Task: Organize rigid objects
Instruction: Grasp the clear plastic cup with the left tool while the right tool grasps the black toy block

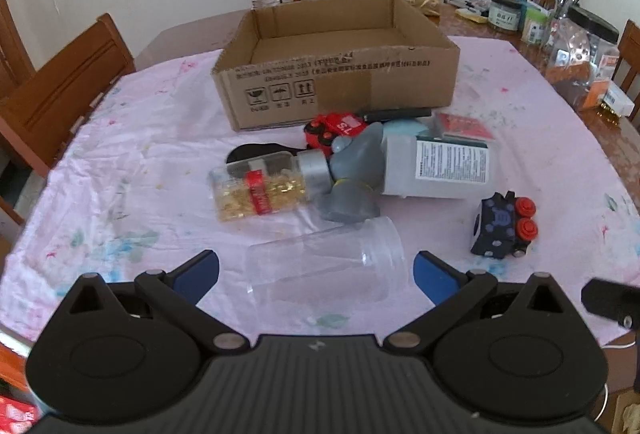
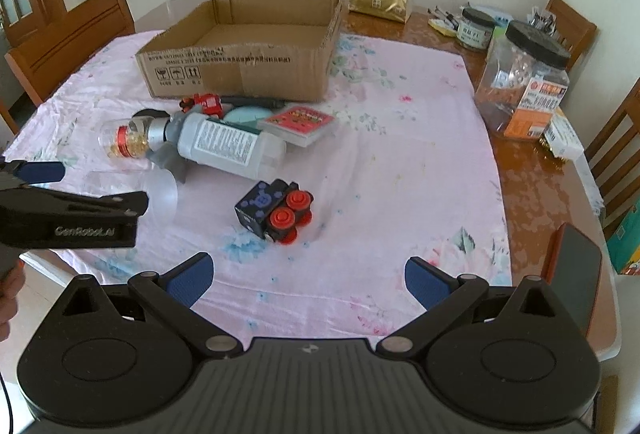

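Presently: left gripper [image 1: 316,276], jaws spread around clear jar [image 1: 326,266] lying near tablecloth's near edge; right gripper [image 2: 308,280], jaws spread, empty; cardboard box [image 1: 336,73] toward far edge.

Readable markings I can make out

I read "GenRobot.AI" on the side of the left gripper [image 2: 60,185]; the cardboard box [image 1: 336,89] carries three handling symbols, and its long printed line is too blurred for me.
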Motion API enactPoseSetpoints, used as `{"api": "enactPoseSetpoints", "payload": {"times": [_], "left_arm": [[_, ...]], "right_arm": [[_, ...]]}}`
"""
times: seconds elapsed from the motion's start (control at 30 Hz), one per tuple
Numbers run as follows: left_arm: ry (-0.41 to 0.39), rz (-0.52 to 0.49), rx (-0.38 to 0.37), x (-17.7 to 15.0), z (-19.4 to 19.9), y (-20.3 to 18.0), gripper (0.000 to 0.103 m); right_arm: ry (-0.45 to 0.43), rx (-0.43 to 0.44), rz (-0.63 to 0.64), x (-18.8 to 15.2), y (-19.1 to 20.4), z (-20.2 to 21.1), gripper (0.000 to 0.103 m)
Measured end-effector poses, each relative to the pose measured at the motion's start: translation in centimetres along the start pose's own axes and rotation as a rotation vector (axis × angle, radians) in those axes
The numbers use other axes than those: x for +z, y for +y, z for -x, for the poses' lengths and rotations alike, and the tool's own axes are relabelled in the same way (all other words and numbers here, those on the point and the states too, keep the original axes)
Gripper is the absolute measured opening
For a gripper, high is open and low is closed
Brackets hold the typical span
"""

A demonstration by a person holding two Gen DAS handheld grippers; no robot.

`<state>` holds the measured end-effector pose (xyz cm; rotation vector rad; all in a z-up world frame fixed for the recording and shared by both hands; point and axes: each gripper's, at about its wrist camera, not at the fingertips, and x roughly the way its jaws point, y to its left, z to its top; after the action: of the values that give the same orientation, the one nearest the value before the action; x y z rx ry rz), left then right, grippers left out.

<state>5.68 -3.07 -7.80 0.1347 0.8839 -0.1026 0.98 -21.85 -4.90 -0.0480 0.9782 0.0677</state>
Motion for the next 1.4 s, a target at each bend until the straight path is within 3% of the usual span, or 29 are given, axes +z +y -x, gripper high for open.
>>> {"api": "enactPoseSetpoints", "payload": {"times": [0.43, 0.7, 0.9, 1.07, 1.4], "left_arm": [[0.061, 0.079, -0.006, -1.2, -2.5, 2.9, 0.103], [0.088, 0.031, -0.038, -2.0, -3.4, 4.7, 0.103], [0.104, -0.008, -0.042, -2.3, -3.8, 4.6, 0.103], [0.112, -0.013, -0.054, -2.3, -4.2, 4.6, 0.103], [0.116, -0.002, -0.100, -2.2, -4.6, 5.1, 0.103]], "right_arm": [[0.044, 0.007, -0.032, 1.2, 0.6, -3.2, 0.103], [0.014, 0.009, -0.063, 2.1, 1.7, -7.3, 0.103], [-0.021, -0.044, -0.111, 2.5, 2.2, -9.9, 0.103], [-0.008, -0.096, -0.095, 1.6, 1.7, -10.3, 0.103], [-0.051, -0.045, -0.036, -0.9, -0.5, -9.0, 0.103]]}}
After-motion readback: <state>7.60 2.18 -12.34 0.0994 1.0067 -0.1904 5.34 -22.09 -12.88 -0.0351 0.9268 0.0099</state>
